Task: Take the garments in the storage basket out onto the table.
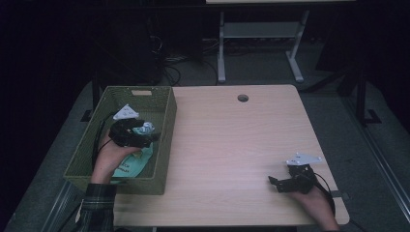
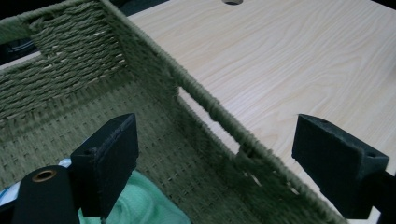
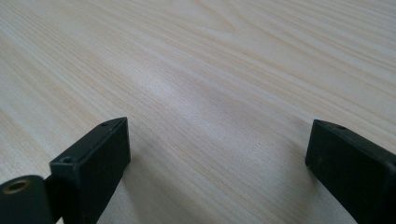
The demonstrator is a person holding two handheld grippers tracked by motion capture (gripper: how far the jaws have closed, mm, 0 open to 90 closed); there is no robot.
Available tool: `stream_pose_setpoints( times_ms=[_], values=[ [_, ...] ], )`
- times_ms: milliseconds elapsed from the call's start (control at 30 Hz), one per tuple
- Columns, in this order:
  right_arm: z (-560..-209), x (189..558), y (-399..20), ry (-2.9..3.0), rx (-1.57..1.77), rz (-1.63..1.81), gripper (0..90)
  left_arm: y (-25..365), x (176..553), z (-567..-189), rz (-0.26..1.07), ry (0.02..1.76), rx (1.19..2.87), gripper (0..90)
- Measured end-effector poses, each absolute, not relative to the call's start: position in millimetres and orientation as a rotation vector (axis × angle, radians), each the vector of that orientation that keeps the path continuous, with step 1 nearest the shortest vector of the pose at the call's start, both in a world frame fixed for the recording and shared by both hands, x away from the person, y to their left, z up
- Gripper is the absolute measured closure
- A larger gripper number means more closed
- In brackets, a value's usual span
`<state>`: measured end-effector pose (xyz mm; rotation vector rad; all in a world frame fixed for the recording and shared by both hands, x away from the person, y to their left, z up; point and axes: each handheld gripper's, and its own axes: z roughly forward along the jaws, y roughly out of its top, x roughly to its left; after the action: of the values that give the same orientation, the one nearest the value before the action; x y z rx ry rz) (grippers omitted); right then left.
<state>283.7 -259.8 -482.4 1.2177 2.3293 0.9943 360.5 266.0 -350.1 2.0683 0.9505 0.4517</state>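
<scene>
Basket [image 1: 164,140] holds my left gripper [image 2: 215,154], jaws wide over the green cloth [image 2: 140,200] to grab it; my right gripper [image 3: 217,163] waits wide on the table [image 3: 210,70].

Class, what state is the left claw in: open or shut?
Open. The left claw hangs inside the green basket, its jaws wide apart with nothing between them, above a mint-green packet.
</scene>
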Motion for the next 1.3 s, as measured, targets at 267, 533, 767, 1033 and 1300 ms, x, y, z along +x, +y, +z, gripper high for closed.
stream_pose_setpoints(
  times_ms=[267,533,767,1033,1300],
  values=[
    [-482.3,283.7,-259.8,2.330,1.218,0.994,6.0,274.3,364.2,-357.8,0.464,0.957,2.082,13.7],
    [-482.3,283.7,-259.8,2.330,1.218,0.994,6.0,280.8,368.8,-366.8,0.471,0.963,2.076,13.7],
    [-482.3,283.7,-259.8,2.330,1.217,0.994,6.0,284.3,372.1,-375.7,0.466,0.983,2.076,14.2],
    [-482.3,283.7,-259.8,2.330,1.217,0.994,6.0,286.1,375.4,-384.0,0.457,0.998,2.101,14.2],
    [-482.4,283.7,-259.9,2.329,1.217,0.994,6.0,288.9,377.9,-392.0,0.443,1.039,2.119,14.2]
  ],
)
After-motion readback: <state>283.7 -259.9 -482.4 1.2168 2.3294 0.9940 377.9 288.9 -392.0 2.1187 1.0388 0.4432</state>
